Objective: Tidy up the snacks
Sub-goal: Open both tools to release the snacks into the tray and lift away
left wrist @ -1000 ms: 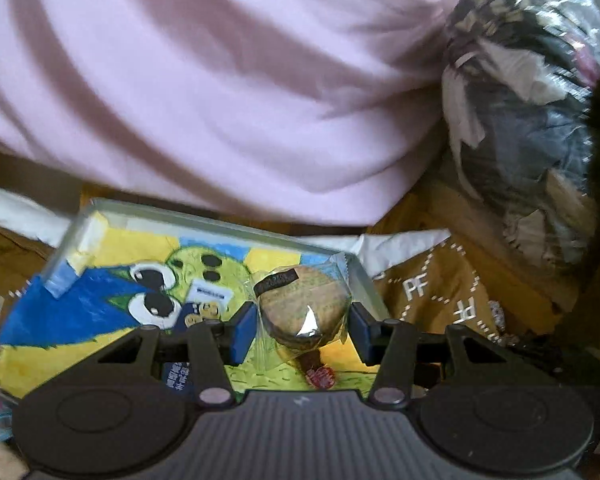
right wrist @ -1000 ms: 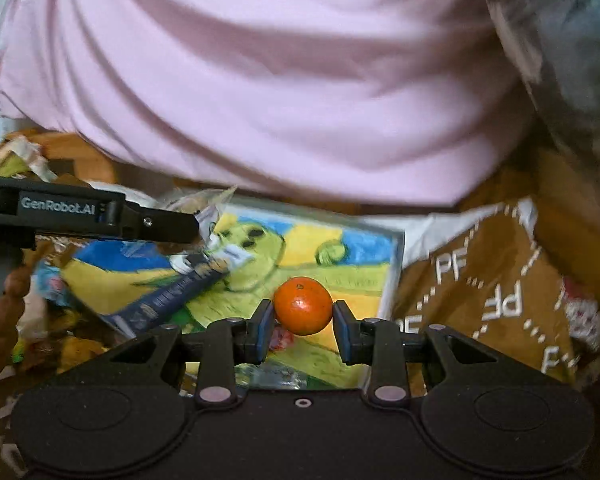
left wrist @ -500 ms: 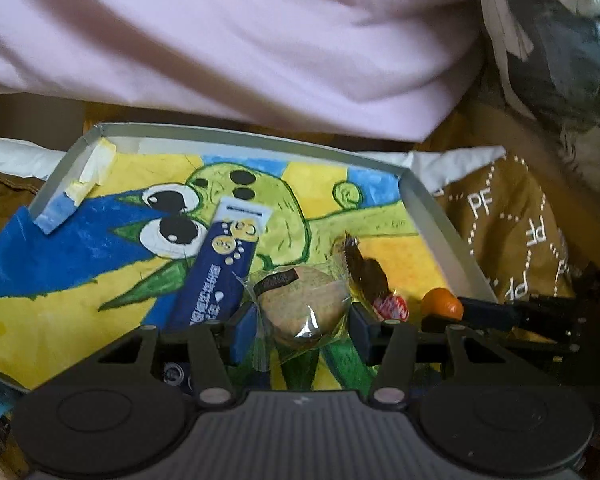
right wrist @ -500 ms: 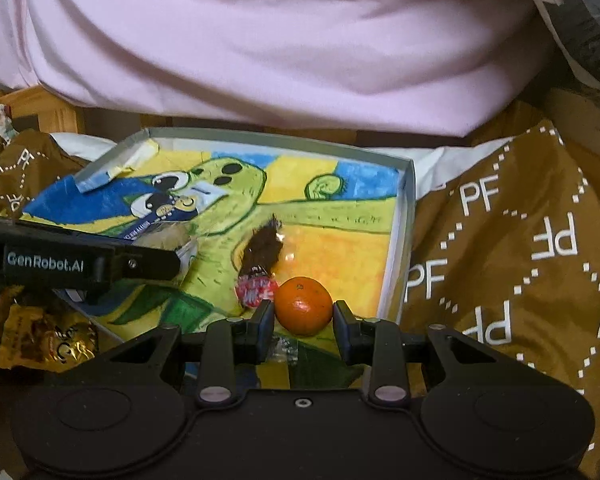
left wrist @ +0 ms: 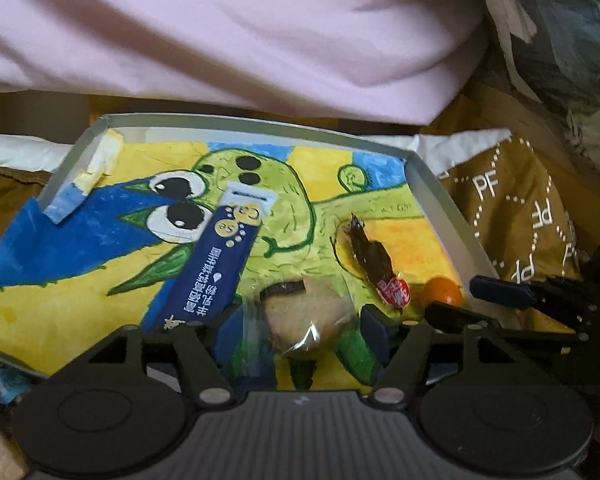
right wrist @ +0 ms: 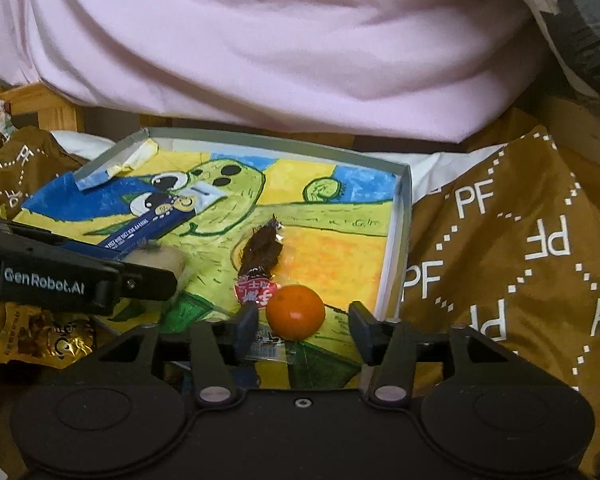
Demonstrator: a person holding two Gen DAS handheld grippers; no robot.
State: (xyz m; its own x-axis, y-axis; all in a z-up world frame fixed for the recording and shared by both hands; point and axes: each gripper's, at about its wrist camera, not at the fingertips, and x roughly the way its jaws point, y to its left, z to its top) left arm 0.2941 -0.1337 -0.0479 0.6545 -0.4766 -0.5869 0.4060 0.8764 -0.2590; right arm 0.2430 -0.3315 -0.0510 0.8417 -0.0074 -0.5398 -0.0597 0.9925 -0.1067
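**Ana:** Left wrist view first: the left gripper (left wrist: 302, 320) is low over the painted tray (left wrist: 260, 123), and its jaws stand wide either side of a wrapped round cake (left wrist: 306, 320). The plastic wrapper fills the gap, but both blue pads look clear of it.

**Ben:** Agreed, spread apart. Right wrist view now: the right gripper (right wrist: 303, 326) has its jaws parted too, and the small orange (right wrist: 295, 312) sits between them on the tray's yellow-green picture, touching neither pad.

**Ana:** Just beside the orange is a candy in a red-and-brown wrapper (right wrist: 260, 268), dark twisted end pointing away from the camera. Further left lies a long blue sachet (left wrist: 220, 256), slanted across the cartoon face.

**Ben:** The sachet's near end runs behind the left gripper's arm (the one marked GenRobot.AI), so I cannot tell where it stops.

**Ana:** Outside the tray, at lower left in the right wrist view, a gold snack packet (right wrist: 40, 336) lies on the brown PF-printed cloth (right wrist: 520, 240).

**Ben:** And pink fabric (right wrist: 280, 40) bulges across the whole background.
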